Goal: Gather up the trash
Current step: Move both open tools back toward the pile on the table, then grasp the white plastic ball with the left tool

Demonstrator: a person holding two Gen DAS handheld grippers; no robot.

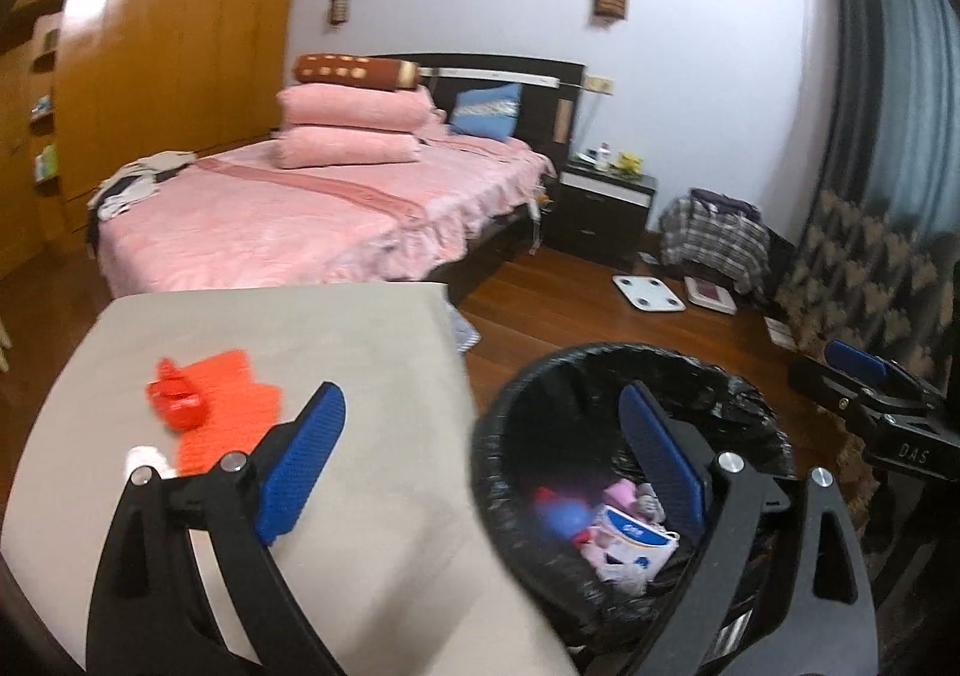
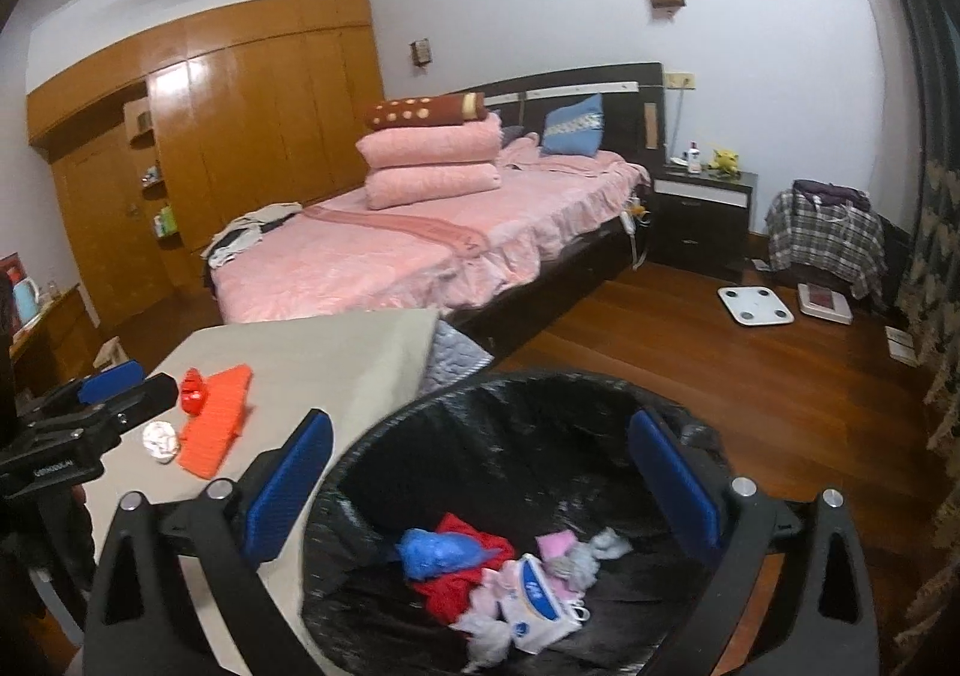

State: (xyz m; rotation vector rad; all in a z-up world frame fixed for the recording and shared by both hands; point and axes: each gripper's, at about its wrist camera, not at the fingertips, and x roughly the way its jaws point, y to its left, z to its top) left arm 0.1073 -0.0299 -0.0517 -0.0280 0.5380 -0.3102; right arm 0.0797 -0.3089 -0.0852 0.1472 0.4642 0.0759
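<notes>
Jaws of both the left gripper and right gripper gape empty, so reach next for the red wrapper on the table, well clear of the bin.

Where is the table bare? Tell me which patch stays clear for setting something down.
The beige table is bare along its far edge toward the bed and on the strip beside the bin. Its near-left part is crowded: red wrapper, orange cloth, white crumpled scrap.
</notes>
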